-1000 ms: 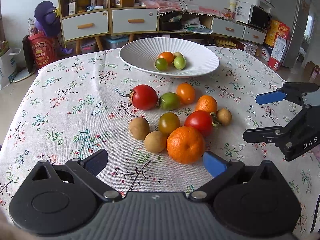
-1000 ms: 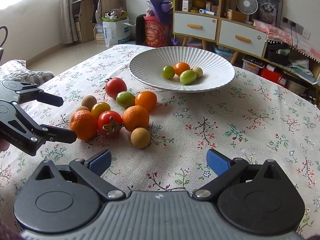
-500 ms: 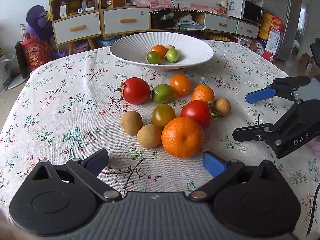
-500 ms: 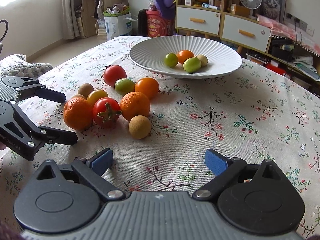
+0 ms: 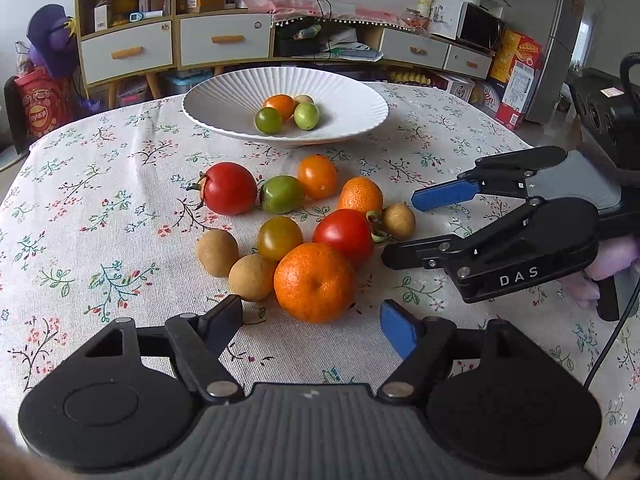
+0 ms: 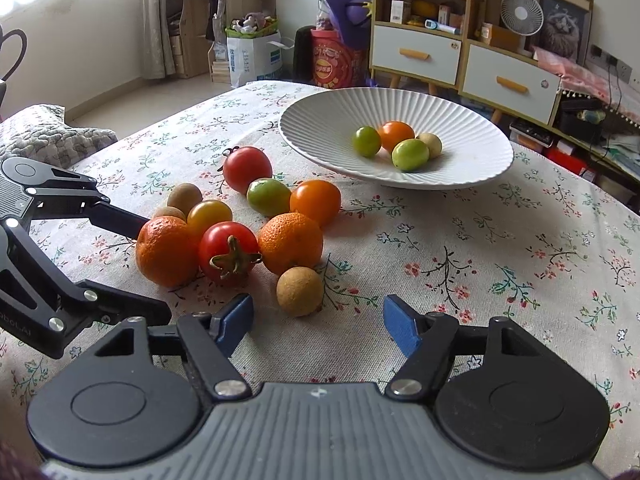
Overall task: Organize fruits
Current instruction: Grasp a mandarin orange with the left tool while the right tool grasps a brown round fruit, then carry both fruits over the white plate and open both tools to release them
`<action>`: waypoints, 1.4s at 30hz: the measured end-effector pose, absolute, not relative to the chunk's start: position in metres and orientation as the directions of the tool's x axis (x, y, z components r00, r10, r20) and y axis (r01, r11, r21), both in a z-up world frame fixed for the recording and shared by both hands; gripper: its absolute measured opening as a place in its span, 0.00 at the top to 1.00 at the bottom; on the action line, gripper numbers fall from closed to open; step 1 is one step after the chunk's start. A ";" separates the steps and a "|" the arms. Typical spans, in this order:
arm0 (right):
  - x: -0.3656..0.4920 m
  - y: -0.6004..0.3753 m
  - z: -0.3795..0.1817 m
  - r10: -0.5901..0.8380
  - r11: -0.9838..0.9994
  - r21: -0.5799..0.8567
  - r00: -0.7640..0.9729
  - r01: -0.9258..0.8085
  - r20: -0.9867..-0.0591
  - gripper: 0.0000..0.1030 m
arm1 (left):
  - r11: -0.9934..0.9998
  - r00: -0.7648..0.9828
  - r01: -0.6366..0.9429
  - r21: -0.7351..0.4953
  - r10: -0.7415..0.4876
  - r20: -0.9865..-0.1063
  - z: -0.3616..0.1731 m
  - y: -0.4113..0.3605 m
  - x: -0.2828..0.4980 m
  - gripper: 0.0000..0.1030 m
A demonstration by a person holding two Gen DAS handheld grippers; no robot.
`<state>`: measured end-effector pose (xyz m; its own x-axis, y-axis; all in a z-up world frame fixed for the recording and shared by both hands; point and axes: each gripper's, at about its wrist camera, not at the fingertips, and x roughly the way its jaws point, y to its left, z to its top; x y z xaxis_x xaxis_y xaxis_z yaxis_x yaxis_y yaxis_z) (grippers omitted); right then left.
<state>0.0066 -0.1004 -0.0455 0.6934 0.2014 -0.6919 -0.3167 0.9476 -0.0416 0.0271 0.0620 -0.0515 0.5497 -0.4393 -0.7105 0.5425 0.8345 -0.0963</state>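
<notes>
On the floral tablecloth, both grippers, left and right, have just been closing, empty, jaws apart beside loose round fruits.

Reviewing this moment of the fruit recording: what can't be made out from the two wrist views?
- Whether the pale small fruit in the white bowl is whole: left wrist view, the orange and green fruits cover most of it.
- The far brown fruit: right wrist view, mostly behind the large orange.
- The person: both views, only slivers at the bottom edges.
- The labels on the shelf items: both views, too small.
</notes>
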 end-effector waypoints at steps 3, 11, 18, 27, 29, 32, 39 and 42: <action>0.009 -0.098 -0.044 0.200 0.946 -0.049 0.694 -0.322 -0.691 0.48 | 0.836 0.545 0.536 -0.117 -0.448 -0.709 -0.051 0.063 0.028 0.34; 0.008 -0.093 -0.043 0.203 0.940 -0.062 0.695 -0.336 -0.690 0.61 | 0.850 0.552 0.504 -0.154 -0.454 -0.699 -0.048 0.068 0.029 0.46; 0.009 -0.093 -0.039 0.210 0.938 -0.058 0.694 -0.341 -0.689 0.74 | 0.850 0.557 0.502 -0.159 -0.458 -0.693 -0.047 0.065 0.030 0.50; 0.008 -0.090 -0.038 0.221 0.931 -0.062 0.688 -0.361 -0.691 0.78 | 0.851 0.562 0.506 -0.143 -0.451 -0.693 -0.045 0.060 0.032 0.60; 0.008 -0.090 -0.038 0.221 0.930 -0.063 0.688 -0.362 -0.691 0.78 | 0.849 0.563 0.510 -0.140 -0.452 -0.692 -0.044 0.060 0.030 0.61; 0.007 -0.090 -0.037 0.222 0.930 -0.061 0.688 -0.361 -0.691 0.78 | 0.848 0.566 0.514 -0.132 -0.451 -0.690 -0.042 0.060 0.029 0.61; 0.005 -0.093 -0.026 0.230 0.934 -0.050 0.704 -0.353 -0.672 0.78 | 0.857 0.589 0.494 -0.148 -0.455 -0.668 -0.029 0.066 0.031 0.61; 0.006 -0.094 -0.021 0.232 0.937 -0.045 0.714 -0.347 -0.661 0.78 | 0.863 0.599 0.481 -0.154 -0.452 -0.660 -0.022 0.068 0.033 0.61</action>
